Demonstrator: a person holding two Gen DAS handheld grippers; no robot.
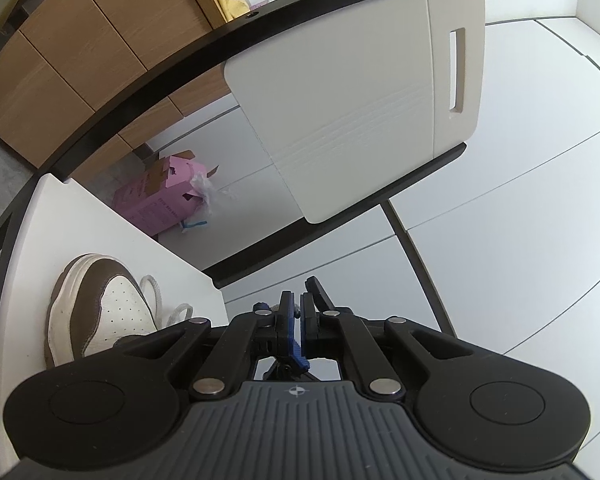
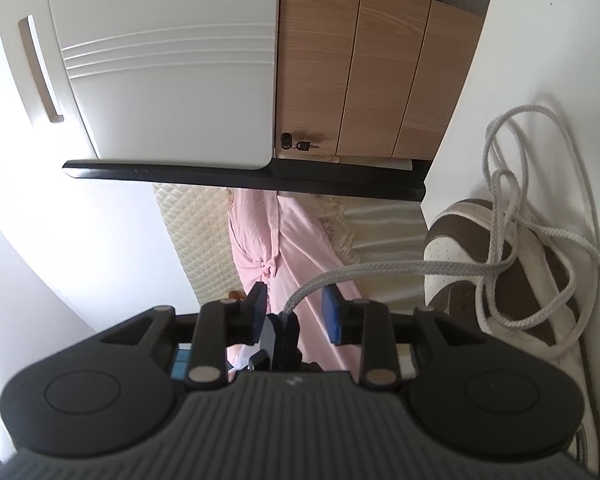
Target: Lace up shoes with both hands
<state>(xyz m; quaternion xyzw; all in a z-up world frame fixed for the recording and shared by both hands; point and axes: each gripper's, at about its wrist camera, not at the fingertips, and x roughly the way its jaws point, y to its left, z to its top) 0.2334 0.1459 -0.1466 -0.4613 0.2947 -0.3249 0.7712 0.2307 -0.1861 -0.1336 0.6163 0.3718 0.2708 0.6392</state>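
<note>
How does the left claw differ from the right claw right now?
The left claw is shut, its blue pads nearly meeting; the right claw stands open with a clear gap. The grey shoelace runs between the right claw's pads without being pinched; whether the left claw holds any lace cannot be told. The shoe lies left of the left claw and right of the right claw. Both are black with blue pads.

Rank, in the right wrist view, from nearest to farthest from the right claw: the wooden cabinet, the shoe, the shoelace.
From the right claw, whose jaws stand apart:
1. shoelace: one strand runs in between the jaws.
2. shoe: to the right, on the white surface.
3. wooden cabinet: far behind, top of the view.
</note>
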